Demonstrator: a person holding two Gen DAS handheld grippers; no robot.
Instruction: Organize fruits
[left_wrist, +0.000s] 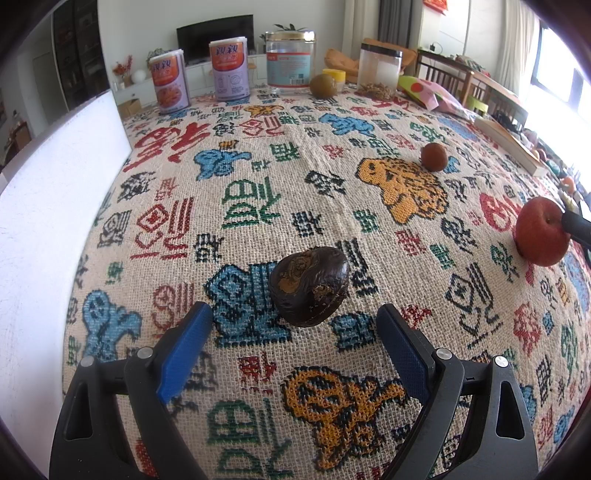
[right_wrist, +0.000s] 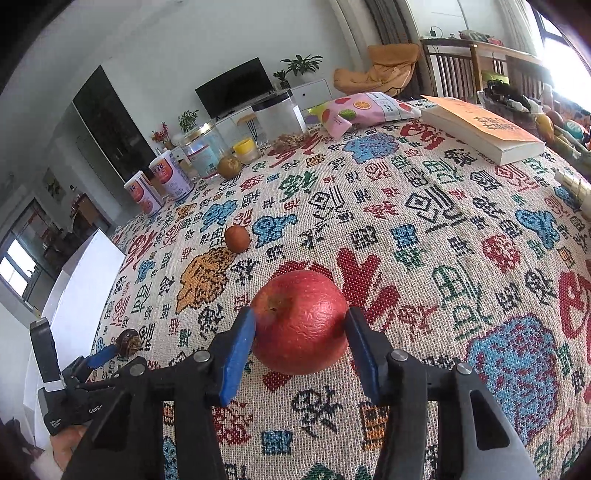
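A dark wrinkled fruit (left_wrist: 309, 286) lies on the patterned tablecloth just ahead of my open left gripper (left_wrist: 294, 319), whose blue pads sit to either side and short of it. A red apple (right_wrist: 300, 321) lies between the blue pads of my right gripper (right_wrist: 300, 325); the pads stand at its sides, and contact is unclear. The apple also shows in the left wrist view (left_wrist: 541, 232). A small brown fruit (left_wrist: 434, 156) lies mid-table, also in the right wrist view (right_wrist: 237, 239). A green-brown fruit (left_wrist: 323, 85) sits at the far edge.
Two printed cans (left_wrist: 170, 82), a clear jar (left_wrist: 290, 61) and a second jar (left_wrist: 379, 66) line the far edge. A pink snack bag (right_wrist: 364, 109) and a book (right_wrist: 484, 129) lie at the right. A white board (left_wrist: 55, 177) stands along the left side.
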